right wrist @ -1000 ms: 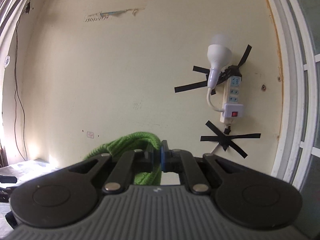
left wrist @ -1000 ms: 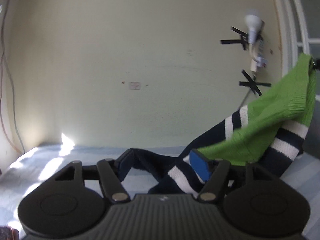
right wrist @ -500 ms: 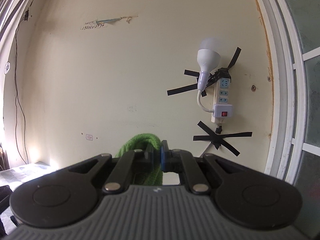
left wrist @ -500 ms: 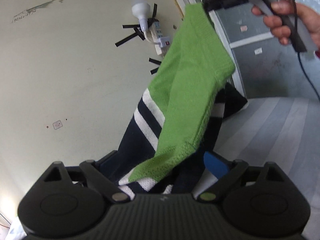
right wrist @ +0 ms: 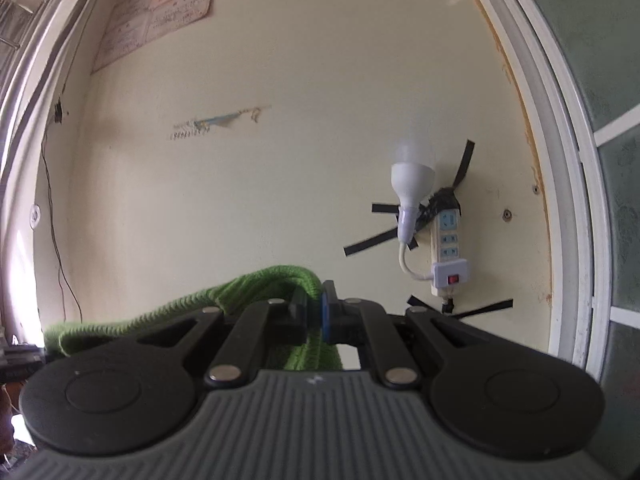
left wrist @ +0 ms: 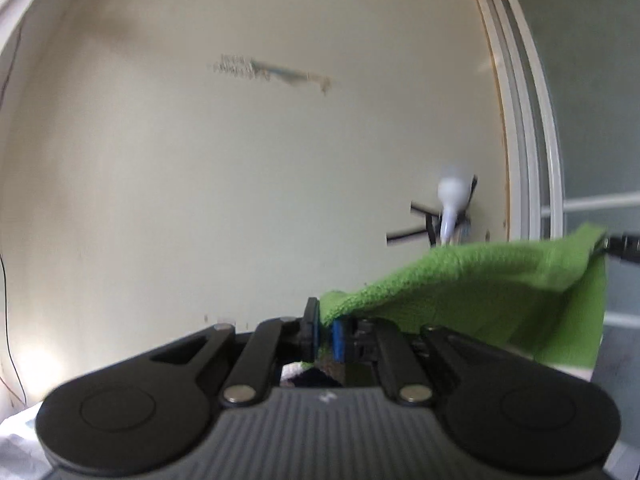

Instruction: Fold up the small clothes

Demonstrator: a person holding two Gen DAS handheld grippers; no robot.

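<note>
Left wrist view: the left gripper (left wrist: pixel 325 334) is seen at 6 o'clock, its jaws having just closed; the blue pads (left wrist: pixel 338 340) are pinched on a corner of the green knitted hem of the small garment (left wrist: pixel 480 280), with only a thin fold of cloth between them. The green cloth is stretched from the pads toward 3 o'clock, where its far corner is taken by the dark tip of the right gripper (left wrist: pixel 624 245) at the frame edge; that tip's jaws cannot be made out from here. A scrap of navy and white fabric is glimpsed below the pads. Behind, a cream wall (left wrist: pixel 240 180) is shown, with a white light bulb (left wrist: pixel 452 200) taped up at 3 o'clock and a white window frame (left wrist: pixel 532 140) beside it; the whole view is blurred. Right wrist view: the right gripper (right wrist: pixel 316 316) is seen at 6 o'clock, fingers together and clamped on the ribbed green edge of the garment (right wrist: pixel 224 300), which is draped away toward 9 o'clock. On the wall, the bulb (right wrist: pixel 412 184), a taped power strip (right wrist: pixel 450 248) and black tape strips (right wrist: pixel 372 244) are placed at 3 o'clock; paper sheets (right wrist: pixel 160 12) are pinned at 11 o'clock.
</note>
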